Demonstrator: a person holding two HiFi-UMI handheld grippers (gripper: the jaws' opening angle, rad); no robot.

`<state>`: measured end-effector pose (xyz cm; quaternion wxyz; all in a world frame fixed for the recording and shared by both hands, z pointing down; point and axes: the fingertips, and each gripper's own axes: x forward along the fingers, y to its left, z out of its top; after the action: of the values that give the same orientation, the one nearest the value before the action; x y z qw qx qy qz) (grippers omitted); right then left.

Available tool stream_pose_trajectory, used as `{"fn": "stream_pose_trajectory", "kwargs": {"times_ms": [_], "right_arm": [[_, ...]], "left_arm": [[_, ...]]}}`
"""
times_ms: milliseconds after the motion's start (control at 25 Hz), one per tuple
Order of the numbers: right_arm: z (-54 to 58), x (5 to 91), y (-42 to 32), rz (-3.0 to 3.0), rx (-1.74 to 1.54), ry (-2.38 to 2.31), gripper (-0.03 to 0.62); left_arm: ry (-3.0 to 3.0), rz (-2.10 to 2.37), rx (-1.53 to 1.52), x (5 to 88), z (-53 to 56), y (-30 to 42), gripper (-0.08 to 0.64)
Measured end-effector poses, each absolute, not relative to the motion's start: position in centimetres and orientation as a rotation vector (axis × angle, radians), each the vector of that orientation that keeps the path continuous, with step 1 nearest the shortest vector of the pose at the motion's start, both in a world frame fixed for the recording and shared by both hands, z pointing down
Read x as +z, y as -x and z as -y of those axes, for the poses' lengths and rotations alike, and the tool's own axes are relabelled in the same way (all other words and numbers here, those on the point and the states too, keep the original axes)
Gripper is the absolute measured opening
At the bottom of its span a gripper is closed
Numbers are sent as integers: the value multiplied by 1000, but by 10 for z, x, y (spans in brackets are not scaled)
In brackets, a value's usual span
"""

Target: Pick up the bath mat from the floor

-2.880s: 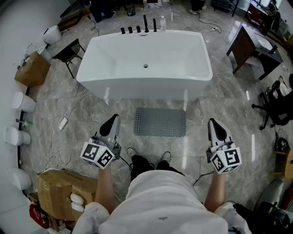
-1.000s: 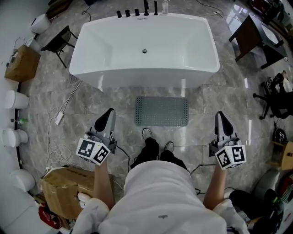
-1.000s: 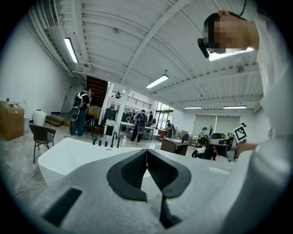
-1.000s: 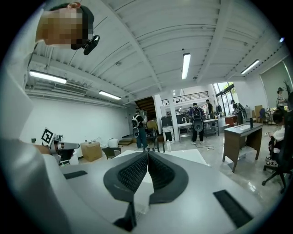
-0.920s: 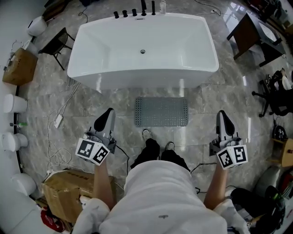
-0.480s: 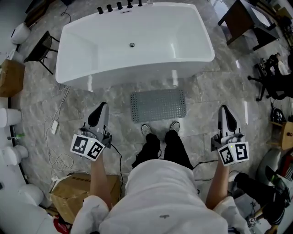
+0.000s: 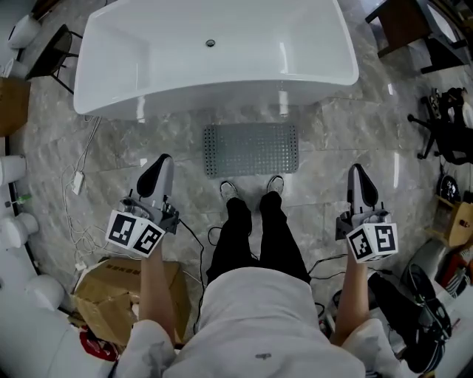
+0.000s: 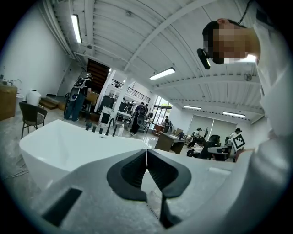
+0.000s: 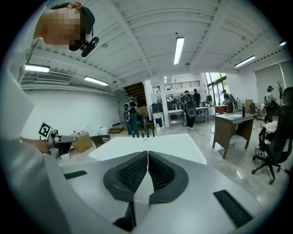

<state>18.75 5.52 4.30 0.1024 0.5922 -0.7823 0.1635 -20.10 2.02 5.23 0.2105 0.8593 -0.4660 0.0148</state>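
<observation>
The grey studded bath mat [image 7: 251, 150] lies flat on the marble floor, between the white bathtub [image 7: 214, 52] and the person's shoes. My left gripper [image 7: 160, 173] hangs to the mat's left at waist height, shut and empty. My right gripper [image 7: 358, 181] hovers to the mat's right, likewise shut with nothing in it. Both gripper views look level across the room over the tub, with the left gripper [image 8: 146, 157] and the right gripper [image 9: 147, 161] showing their pads pressed together. The mat is out of sight in both gripper views.
A cardboard box [image 7: 122, 291] stands at the lower left, with white cables [image 7: 80, 184] on the floor beside it. A dark desk [image 7: 403, 22] and an office chair [image 7: 447, 133] are at the right. Several people stand far off in the left gripper view.
The person has stepped forward: the shoes now stand at the mat's near edge and the tub has slid toward the top of the head view. Both grippers stay shut at the sides.
</observation>
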Motion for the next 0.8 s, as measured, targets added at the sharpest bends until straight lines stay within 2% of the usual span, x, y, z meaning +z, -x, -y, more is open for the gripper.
{"fn": "stream_pose_trajectory", "kwargs": {"times_ms": [440, 800], "right_arm": [[-36, 208, -232, 2186, 612, -1592, 8], [-40, 388, -241, 2086, 762, -1446, 8]], "left_arm": [[-2279, 1270, 192, 204, -19, 162, 12], [-2117, 1258, 293, 381, -20, 165, 14]]}}
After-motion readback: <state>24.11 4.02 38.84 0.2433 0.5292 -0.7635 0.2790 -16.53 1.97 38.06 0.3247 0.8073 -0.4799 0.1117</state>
